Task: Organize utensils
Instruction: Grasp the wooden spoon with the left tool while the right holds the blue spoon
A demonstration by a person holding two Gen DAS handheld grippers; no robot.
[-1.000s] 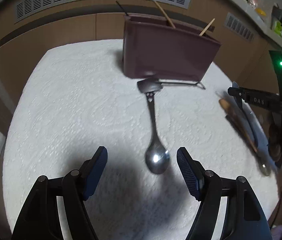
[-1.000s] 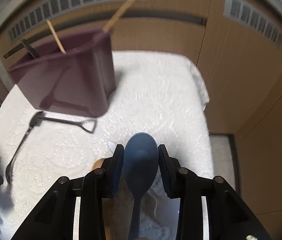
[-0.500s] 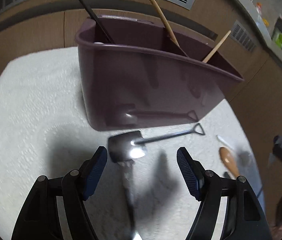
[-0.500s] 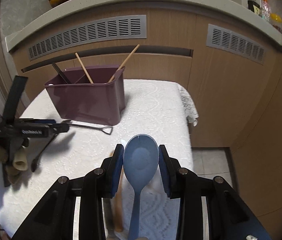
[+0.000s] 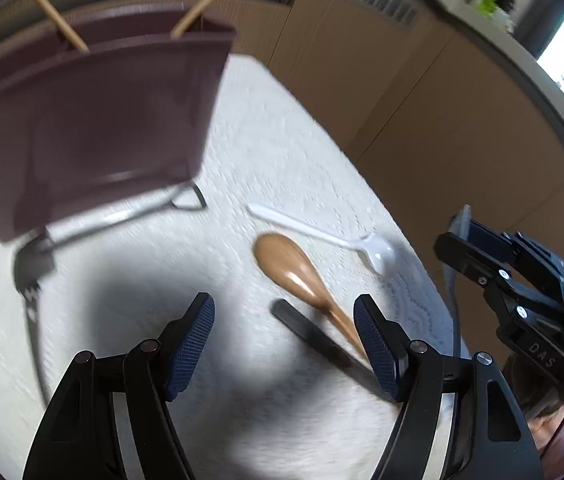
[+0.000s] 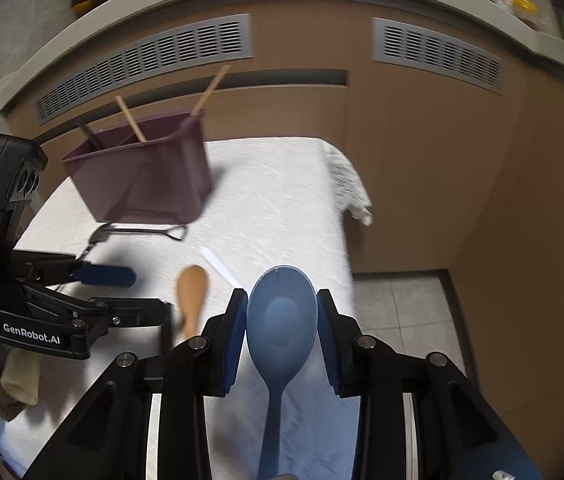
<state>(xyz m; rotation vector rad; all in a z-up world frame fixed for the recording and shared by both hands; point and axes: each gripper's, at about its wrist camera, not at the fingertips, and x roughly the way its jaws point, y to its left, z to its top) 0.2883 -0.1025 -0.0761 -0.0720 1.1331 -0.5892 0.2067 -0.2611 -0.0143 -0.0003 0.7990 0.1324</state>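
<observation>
My left gripper (image 5: 284, 320) hangs open over the white cloth, with nothing between its pads. Below it lie a wooden spoon (image 5: 294, 272) and a black handle (image 5: 306, 330). A white plastic spoon (image 5: 378, 252) lies just beyond them. The maroon utensil holder (image 5: 81, 120) stands at the far left with chopsticks (image 5: 59, 20) in it. A dark shovel-shaped utensil (image 5: 37, 258) lies at its foot. My right gripper (image 6: 281, 296) is shut on the bowl of a blue spoon (image 6: 282, 332), held above the table's near right part. From there the left gripper (image 6: 121, 292) shows beside the wooden spoon (image 6: 191, 288).
The white tablecloth (image 6: 282, 208) ends at the right, where a lace corner (image 6: 358, 200) hangs over tiled floor (image 6: 402, 308). Wooden cabinet fronts with vent grilles (image 6: 145, 64) rise close behind the holder (image 6: 141, 176). A hand in a knitted glove (image 6: 13, 380) holds the left gripper.
My left gripper has swung right, from the metal spoon past the holder to above the wooden spoon. The right gripper has pulled back and risen a little, the blue spoon still clamped.
</observation>
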